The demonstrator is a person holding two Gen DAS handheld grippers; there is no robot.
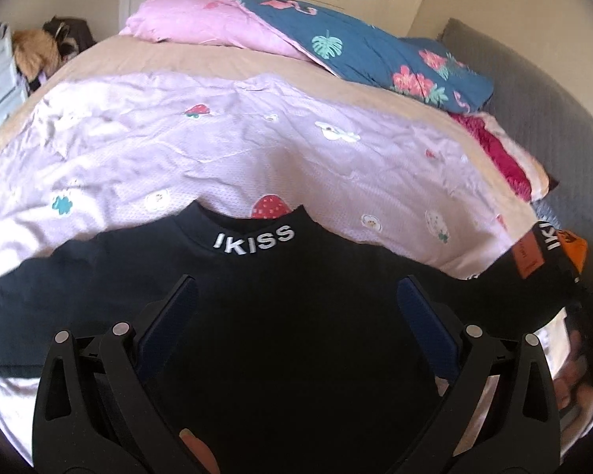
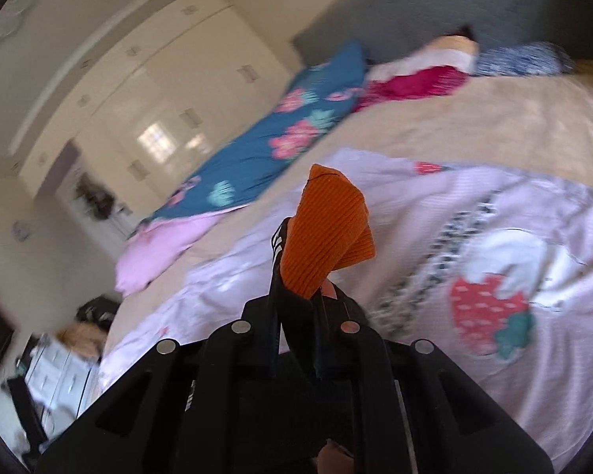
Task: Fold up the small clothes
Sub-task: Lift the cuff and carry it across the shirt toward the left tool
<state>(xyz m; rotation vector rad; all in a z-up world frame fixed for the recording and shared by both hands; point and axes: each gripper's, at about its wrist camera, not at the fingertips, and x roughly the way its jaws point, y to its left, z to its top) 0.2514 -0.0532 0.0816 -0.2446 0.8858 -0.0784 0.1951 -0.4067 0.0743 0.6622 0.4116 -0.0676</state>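
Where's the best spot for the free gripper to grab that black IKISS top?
Probably the shoulder edge of the black top at the picture's left, coming from above: it lies flat and free, mirroring the orange cuff pinched in the right gripper.

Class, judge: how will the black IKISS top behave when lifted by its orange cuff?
Probably floppy: the black top drapes over the bed. Likely light: the right tool, pinching only the orange cuff, raises that sleeve. The ribbed knit should resist slipping.

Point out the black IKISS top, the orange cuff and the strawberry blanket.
black IKISS top (image 1: 257, 276): left wrist view, chest below the collar lettering.
orange cuff (image 2: 328, 229): right wrist view, ribbed middle above the shut right gripper.
strawberry blanket (image 1: 217, 146): left wrist view, bare lilac middle.
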